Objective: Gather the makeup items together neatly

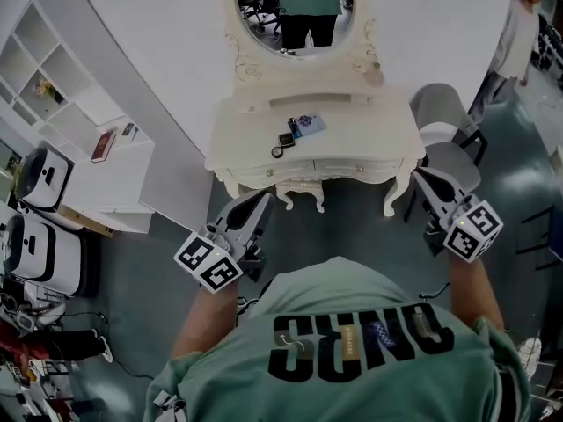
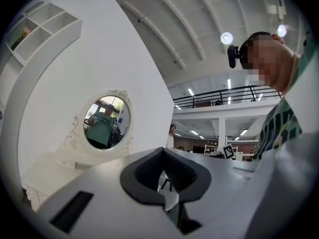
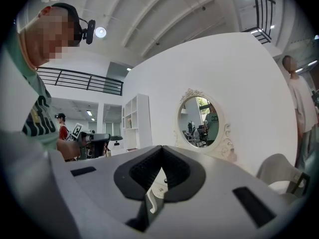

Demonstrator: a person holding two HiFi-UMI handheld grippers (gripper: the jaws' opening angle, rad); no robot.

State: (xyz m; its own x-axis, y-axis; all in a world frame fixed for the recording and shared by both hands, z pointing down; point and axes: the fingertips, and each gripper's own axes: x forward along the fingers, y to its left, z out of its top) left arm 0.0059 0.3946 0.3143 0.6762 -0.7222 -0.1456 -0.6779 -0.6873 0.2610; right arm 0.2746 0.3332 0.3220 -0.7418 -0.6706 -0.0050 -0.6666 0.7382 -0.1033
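The makeup items are lying in the middle of the white counter (image 1: pixel 369 134): a flat blue-patterned packet (image 1: pixel 307 126), a small dark square case (image 1: pixel 286 139) just near-left of it, and a small round piece (image 1: pixel 278 151) just nearer again. The 3 are sitting close in a loose diagonal line - whether they are touching is too small to tell. The oval mirror (image 1: pixel 295 11) is standing at the far edge, and a grey chair (image 1: pixel 444 112) is waiting at the counter's right end.

The left tongs (image 1: pixel 260 200) and the right tongs (image 1: pixel 421 177) are both hanging on the near side of the counter, well apart from the items and pointing roughly level toward it. In each gripper view the jaws are pressing together with nothing between them.

This is looking like the approach step - no item is being handled yet. The next move is calling for bringing 1 pair of tongs over the counter's near edge, parting its jaws, and lowering onto an outlying item, probably the round piece or the packet, to draw it toward the others.
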